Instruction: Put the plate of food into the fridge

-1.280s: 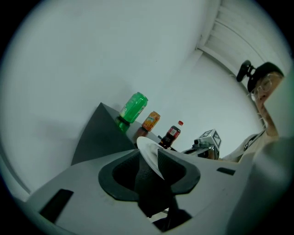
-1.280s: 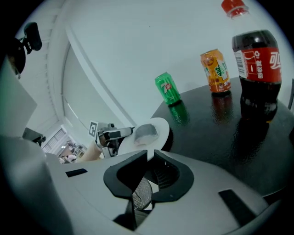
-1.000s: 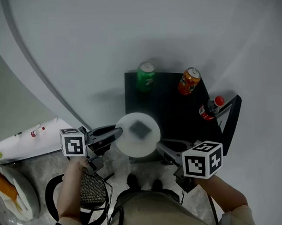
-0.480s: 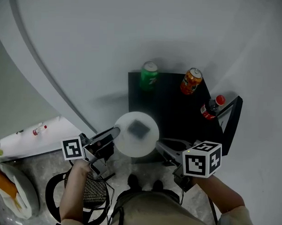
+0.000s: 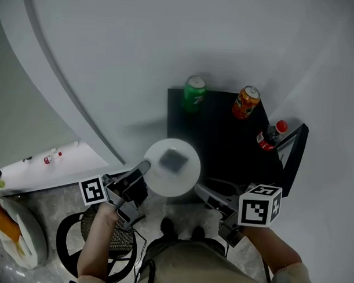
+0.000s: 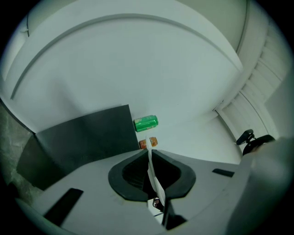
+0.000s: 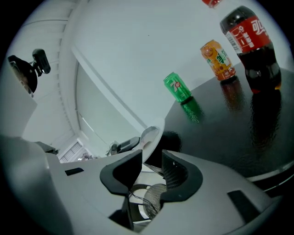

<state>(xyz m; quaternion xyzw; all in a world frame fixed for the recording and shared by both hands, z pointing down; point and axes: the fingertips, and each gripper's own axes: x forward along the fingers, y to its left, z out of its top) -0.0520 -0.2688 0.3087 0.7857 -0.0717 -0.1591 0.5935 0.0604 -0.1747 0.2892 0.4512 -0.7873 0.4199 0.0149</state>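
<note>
A white plate [image 5: 171,167] with a grey piece of food [image 5: 174,160] is held level just in front of the black surface [image 5: 223,142]. My left gripper [image 5: 143,166] is at the plate's left rim. In the left gripper view the rim [image 6: 150,163] runs edge-on between the jaws of the left gripper [image 6: 150,156], which are closing and pinch it. My right gripper [image 5: 199,189] sits at the plate's lower right. In the right gripper view the right gripper [image 7: 154,160] has its jaws opening, with a gap between the pads and the plate's rim [image 7: 153,133] just past the tips.
On the black surface stand a green can [image 5: 194,93], an orange can [image 5: 246,102] and a cola bottle [image 5: 270,135]. A white wall rises behind. A black round stool [image 5: 98,248] and a white ledge [image 5: 48,168] are at the lower left.
The left gripper's jaws have come together on the plate's left rim and its marker cube has dropped lower. The right gripper's jaws have come apart off the plate's rim. The plate stays put.
</note>
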